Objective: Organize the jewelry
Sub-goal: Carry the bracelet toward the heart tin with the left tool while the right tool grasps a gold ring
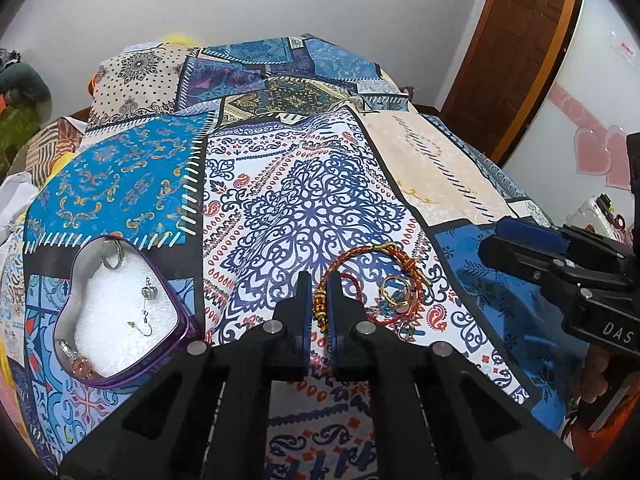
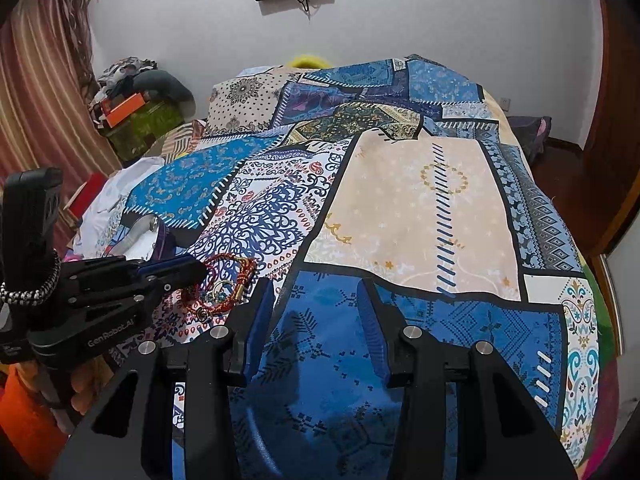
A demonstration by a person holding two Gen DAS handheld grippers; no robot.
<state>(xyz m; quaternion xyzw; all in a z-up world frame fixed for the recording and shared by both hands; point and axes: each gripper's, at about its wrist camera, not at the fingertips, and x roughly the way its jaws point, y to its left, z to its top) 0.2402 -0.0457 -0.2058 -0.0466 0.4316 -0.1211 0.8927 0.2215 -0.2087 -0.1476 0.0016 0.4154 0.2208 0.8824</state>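
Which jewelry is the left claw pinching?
The red braided bracelet, by its gold beads. The gold ring lies untouched inside its loop; the others sit in the heart box.

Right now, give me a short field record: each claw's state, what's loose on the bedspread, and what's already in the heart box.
left claw: nearly shut around the beaded part of the red cord bracelet; contact not clear
right claw: open, empty, over a blue patch of the bedspread
loose: gold ring with blue stones, lying inside the bracelet's loop
heart box: purple rim, white lining, to the left of the left claw
in box: silver ring, crown pendant, sparkly piece at the lower edge
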